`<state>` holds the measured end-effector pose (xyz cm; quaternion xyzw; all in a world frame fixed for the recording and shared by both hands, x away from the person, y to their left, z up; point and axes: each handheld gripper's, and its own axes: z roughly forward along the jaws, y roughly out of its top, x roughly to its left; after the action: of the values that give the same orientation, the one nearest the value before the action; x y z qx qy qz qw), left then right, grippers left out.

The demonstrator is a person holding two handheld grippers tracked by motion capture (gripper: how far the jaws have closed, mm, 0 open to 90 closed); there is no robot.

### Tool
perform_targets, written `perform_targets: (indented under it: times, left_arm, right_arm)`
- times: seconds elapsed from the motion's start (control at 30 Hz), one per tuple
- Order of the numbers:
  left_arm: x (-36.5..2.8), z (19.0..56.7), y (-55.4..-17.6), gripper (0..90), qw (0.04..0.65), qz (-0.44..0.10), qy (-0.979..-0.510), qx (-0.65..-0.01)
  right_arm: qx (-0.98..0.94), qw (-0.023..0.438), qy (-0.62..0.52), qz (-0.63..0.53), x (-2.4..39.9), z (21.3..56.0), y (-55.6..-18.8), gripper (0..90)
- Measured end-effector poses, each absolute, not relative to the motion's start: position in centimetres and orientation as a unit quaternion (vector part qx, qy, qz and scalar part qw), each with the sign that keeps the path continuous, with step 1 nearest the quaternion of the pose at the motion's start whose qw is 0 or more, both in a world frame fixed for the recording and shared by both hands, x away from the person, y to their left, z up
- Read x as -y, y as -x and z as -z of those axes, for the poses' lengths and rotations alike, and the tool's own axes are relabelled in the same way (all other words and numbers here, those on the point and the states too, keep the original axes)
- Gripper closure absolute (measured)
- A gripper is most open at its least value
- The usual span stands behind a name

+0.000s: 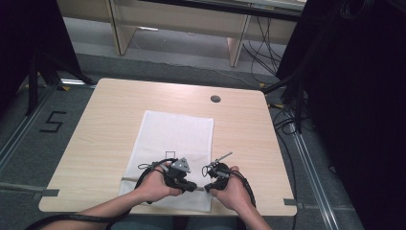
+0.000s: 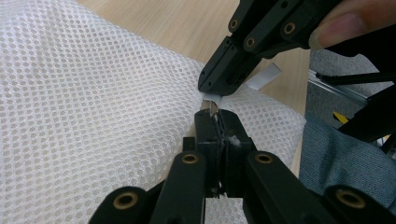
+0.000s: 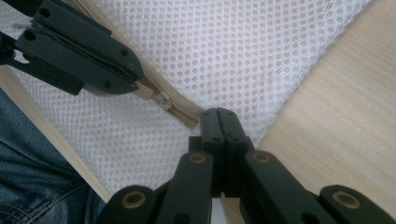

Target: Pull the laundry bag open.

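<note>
A white mesh bag (image 1: pixel 177 136) lies flat on the wooden table (image 1: pixel 110 124), its beige zipper (image 3: pixel 180 112) along the near edge. My left gripper (image 2: pixel 215 115) is shut on the zipper's small metal pull (image 3: pixel 163 100), near the bag's near right corner. My right gripper (image 3: pixel 219 114) is shut on the end of the zipper tape at that corner, its tips almost touching the left ones. In the high view both hands sit close together at the front edge, left gripper (image 1: pixel 191 186) and right gripper (image 1: pixel 207 188) facing each other. A white tab (image 2: pixel 264 77) sticks out by the right gripper (image 2: pixel 211 88).
A round cable hole (image 1: pixel 215 98) sits at the back of the table. Bare wood lies left, right and beyond the bag. The table's front edge is just under my hands, with the person's jeans (image 3: pixel 32 177) below it. Light wooden desks (image 1: pixel 182 24) stand behind.
</note>
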<state>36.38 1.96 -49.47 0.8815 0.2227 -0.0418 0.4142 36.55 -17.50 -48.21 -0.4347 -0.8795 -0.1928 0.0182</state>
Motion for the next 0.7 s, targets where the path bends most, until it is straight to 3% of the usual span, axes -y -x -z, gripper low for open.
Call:
perform_targets:
  times: [0.7]
  left_arm:
    - [-2.68,49.01,-36.26,87.8,0.416,0.039,-0.881,-0.223]
  right_arm:
    - [0.881,0.018,0.43,0.195,17.55,48.26,-36.61,90.0]
